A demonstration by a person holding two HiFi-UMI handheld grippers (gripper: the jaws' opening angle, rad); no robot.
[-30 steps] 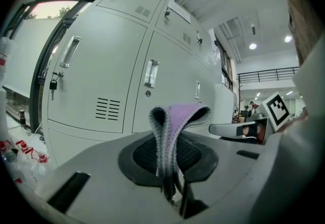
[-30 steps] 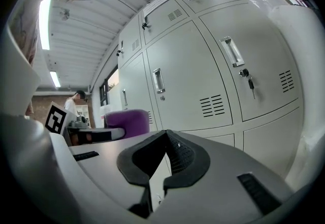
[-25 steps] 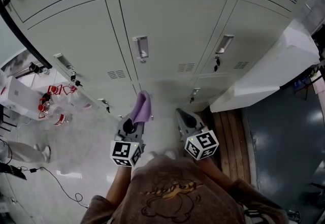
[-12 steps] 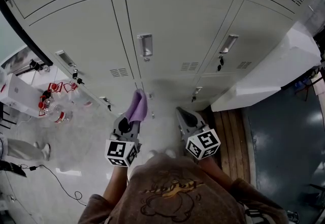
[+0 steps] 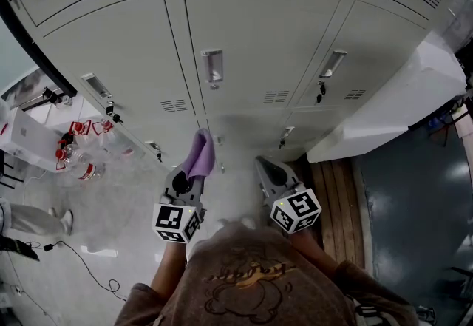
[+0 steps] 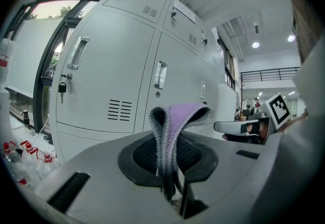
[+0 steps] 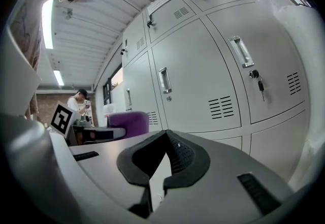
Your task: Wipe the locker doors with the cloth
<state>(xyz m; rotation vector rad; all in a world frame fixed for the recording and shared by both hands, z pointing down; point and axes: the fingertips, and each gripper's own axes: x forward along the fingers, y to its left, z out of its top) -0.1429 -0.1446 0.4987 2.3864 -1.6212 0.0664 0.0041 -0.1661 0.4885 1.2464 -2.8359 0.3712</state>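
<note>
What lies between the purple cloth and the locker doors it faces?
Nothing: in the left gripper view the cloth stands short of the locker doors, with only open air between them.

The pale grey floor (image 5: 118,206) carries the lockers (image 5: 259,43). At the left, some clear bottles with red caps (image 5: 76,162) and a thin black cable (image 5: 89,269) are on it; at the right, wooden boards (image 5: 332,199).

The person (image 5: 171,267) wears a cartoon-printed brown-grey T-shirt (image 5: 255,286); above it, the grey left gripper (image 5: 188,178) and right gripper (image 5: 263,165) carry black-and-white marker cubes (image 5: 177,222).
</note>
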